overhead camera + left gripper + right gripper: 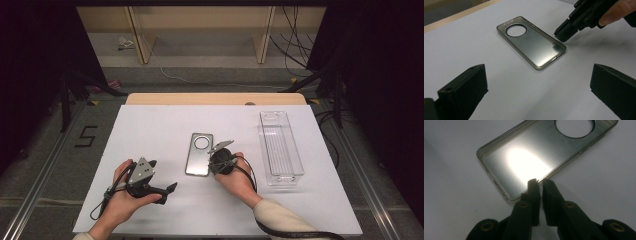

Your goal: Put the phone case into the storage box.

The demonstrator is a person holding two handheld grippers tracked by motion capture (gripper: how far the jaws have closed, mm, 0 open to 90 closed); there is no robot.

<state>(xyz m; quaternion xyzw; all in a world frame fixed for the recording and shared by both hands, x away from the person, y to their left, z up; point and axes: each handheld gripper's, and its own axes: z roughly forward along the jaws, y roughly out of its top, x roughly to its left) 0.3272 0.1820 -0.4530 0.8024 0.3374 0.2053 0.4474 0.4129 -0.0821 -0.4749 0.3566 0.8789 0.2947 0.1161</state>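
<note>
Centre frame, the phone case looks light, thin and flexible — best pinched on its raised rim, which the right gripper straddles, jaws slightly parted, not clamped

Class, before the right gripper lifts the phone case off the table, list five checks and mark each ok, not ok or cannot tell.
1. Phone case lies flat on the table, open side up: ok.
2. Right gripper straddles the case's side wall: ok.
3. Jaws pressed firmly on that wall: cannot tell, a slim gap shows.
4. Left gripper open and apart from the case: ok.
5. Clear tray stands beside the case, not touching: ok.
</note>
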